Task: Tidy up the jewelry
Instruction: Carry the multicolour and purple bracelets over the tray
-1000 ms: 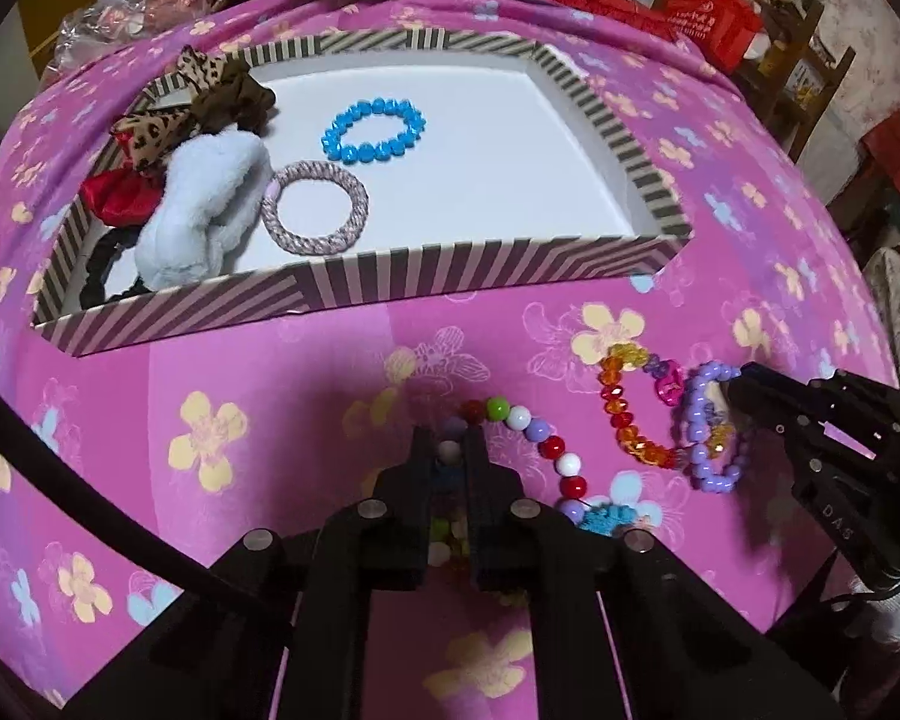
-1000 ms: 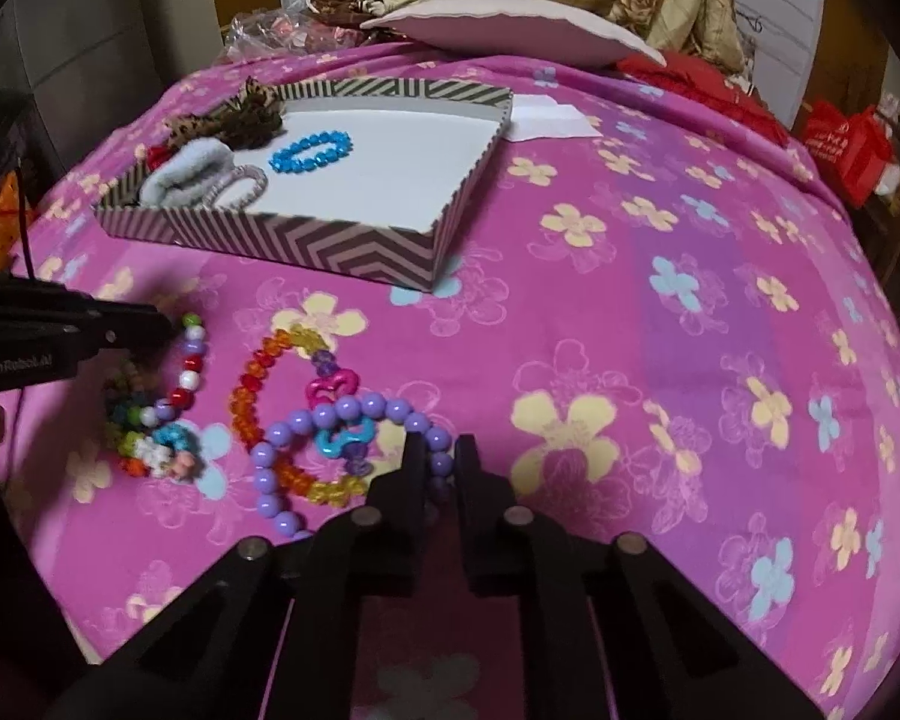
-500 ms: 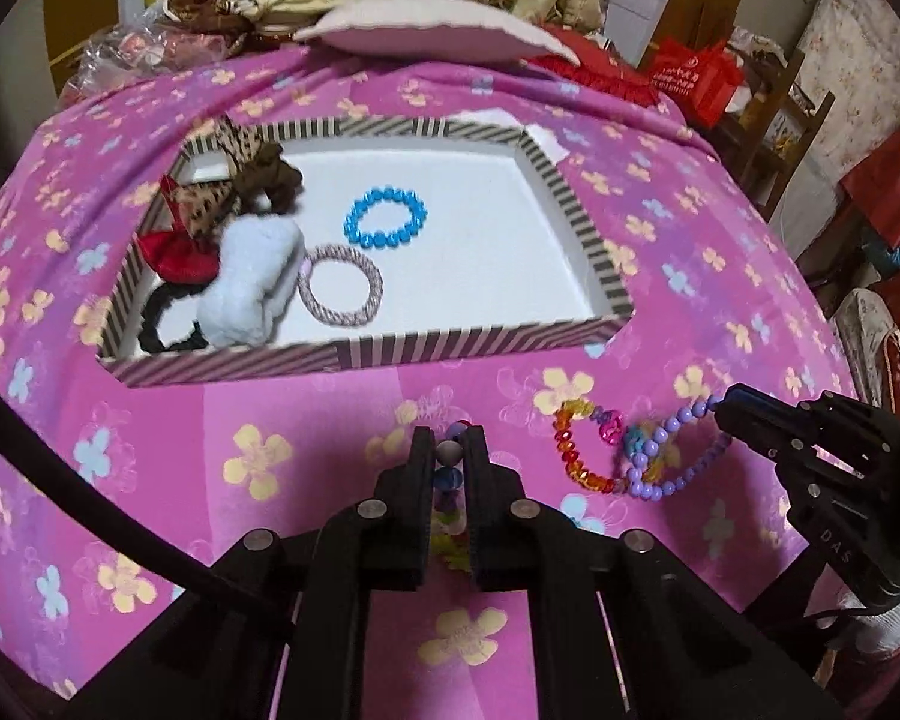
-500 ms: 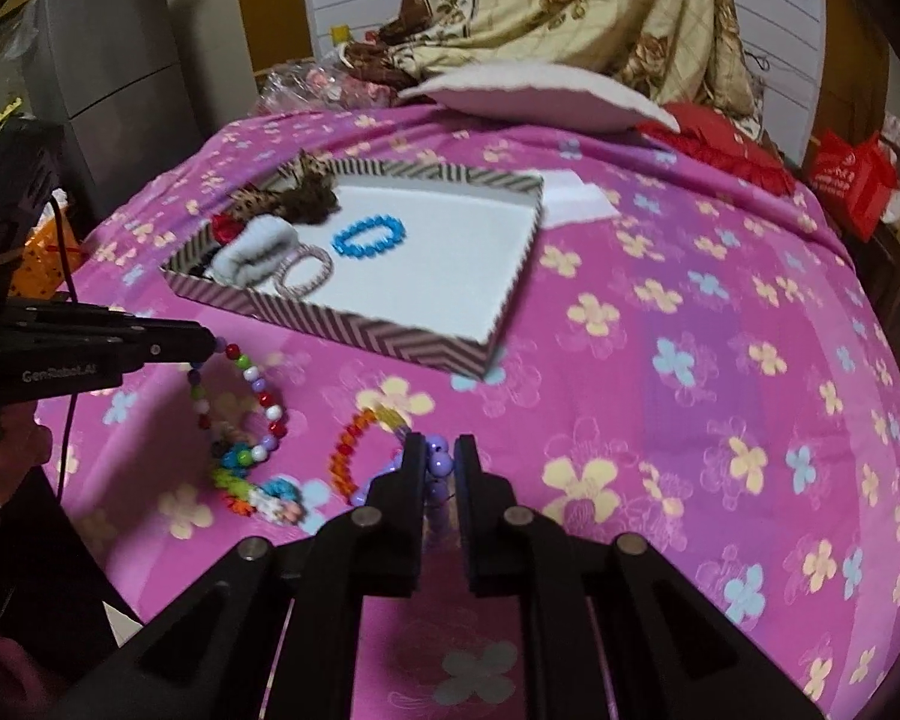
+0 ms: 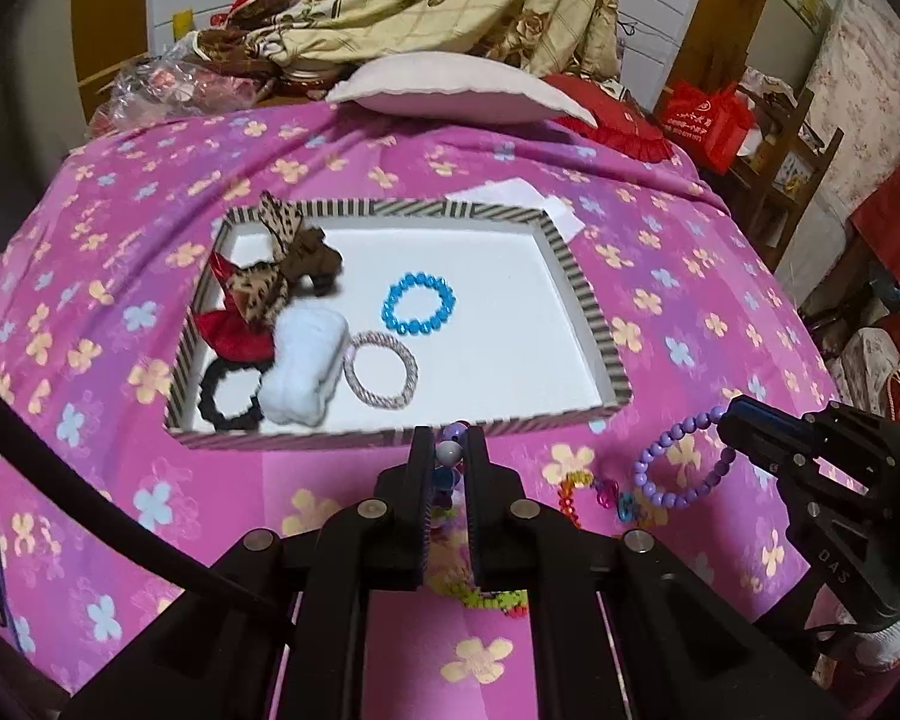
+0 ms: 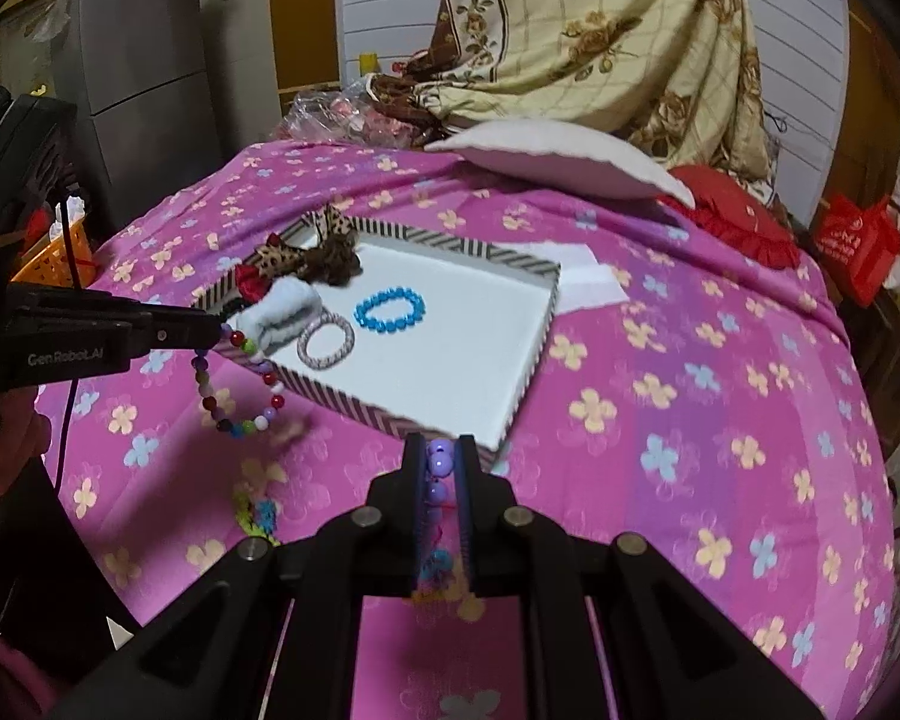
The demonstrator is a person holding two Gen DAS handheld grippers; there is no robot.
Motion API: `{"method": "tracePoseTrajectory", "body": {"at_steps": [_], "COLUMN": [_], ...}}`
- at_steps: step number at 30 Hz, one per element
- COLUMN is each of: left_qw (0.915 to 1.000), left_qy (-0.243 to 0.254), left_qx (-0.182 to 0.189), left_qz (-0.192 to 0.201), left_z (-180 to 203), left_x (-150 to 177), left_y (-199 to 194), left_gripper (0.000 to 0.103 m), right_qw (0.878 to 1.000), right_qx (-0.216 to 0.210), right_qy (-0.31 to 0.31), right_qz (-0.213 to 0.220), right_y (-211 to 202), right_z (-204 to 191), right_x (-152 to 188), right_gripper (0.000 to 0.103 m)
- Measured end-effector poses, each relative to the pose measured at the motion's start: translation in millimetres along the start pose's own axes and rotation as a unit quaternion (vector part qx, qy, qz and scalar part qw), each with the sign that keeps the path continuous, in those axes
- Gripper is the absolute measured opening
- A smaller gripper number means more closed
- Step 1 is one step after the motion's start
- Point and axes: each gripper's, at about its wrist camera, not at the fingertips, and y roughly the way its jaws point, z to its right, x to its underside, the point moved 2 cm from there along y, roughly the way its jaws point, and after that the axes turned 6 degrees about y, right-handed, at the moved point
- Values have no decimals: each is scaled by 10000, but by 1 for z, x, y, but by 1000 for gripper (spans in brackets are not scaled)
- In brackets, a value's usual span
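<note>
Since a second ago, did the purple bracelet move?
Yes. The purple bracelet, gripped by the right tongs, lifted off the bedspread and now dangles nearer the box.

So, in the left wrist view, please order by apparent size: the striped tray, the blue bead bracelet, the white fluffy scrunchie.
1. striped tray
2. white fluffy scrunchie
3. blue bead bracelet, only slightly smaller looking; it lies farther from the camera, so this ranking is unsure.

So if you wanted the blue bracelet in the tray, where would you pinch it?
Probably from straight above, one finger inside the ring and one outside, across the beads. The blue bracelet lies flat in the tray, and its right side is clear of the other things.
</note>
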Motion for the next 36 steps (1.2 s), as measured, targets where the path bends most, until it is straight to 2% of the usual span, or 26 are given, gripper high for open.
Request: {"method": "tracePoseTrajectory", "body": {"at_steps": [7, 22, 36], "left_qw": [9998, 9986, 9973], "left_qy": [25, 54, -66], "left_qx": [-171, -513, -723], "left_qz": [88, 84, -138], "left_z": [-4, -21, -45], "left_x": [-17, -52, -75], "left_y": [-1, 25, 65], "left_gripper": [21, 21, 21], "right_qw": [9999, 9996, 9982], "right_qx": [-51, -146, -466], "right_qy": [-104, -222, -62], "right_qz": [28, -111, -378], "right_y": [10, 56, 111], "right_z": [-8, -19, -28], "right_x": [-21, -58, -69], "right_gripper": [9, 9, 9]}}
